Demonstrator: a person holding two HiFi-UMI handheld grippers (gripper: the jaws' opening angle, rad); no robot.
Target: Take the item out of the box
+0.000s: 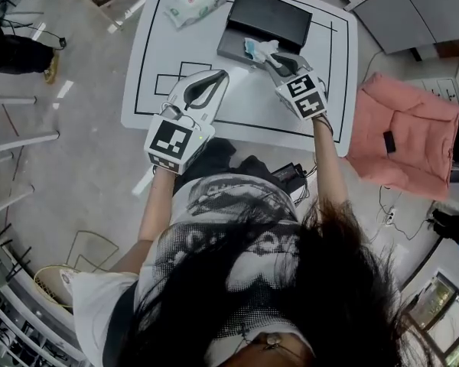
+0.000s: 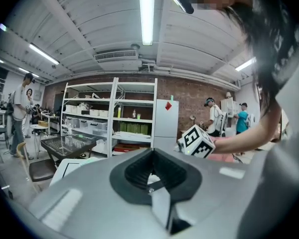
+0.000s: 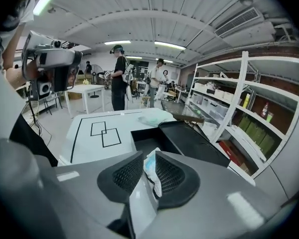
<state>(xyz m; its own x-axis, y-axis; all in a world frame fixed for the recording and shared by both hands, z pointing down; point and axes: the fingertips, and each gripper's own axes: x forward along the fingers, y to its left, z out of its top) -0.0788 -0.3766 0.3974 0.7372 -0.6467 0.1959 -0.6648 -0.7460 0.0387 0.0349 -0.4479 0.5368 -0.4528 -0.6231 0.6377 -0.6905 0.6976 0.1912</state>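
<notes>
Item (image 3: 150,166), a crumpled white-and-blue packet, sits between the right tongs (image 1: 274,60) at the near edge of the black box (image 1: 268,17), which lies toward the far edge of the bench (image 1: 245,109). Those tongs stand part open round it. It leans on one pad and looks slack rather than pinched, though the view is too close to be sure. To do this step well, I would close firmly on the packet's middle, lift it clear of the box rim, then bring it toward the near edge. Right arm is stretched forward, tongs tipped well down. Left tongs (image 2: 150,173) hover about level over the near left corner of the bench, slightly apart and empty.
</notes>
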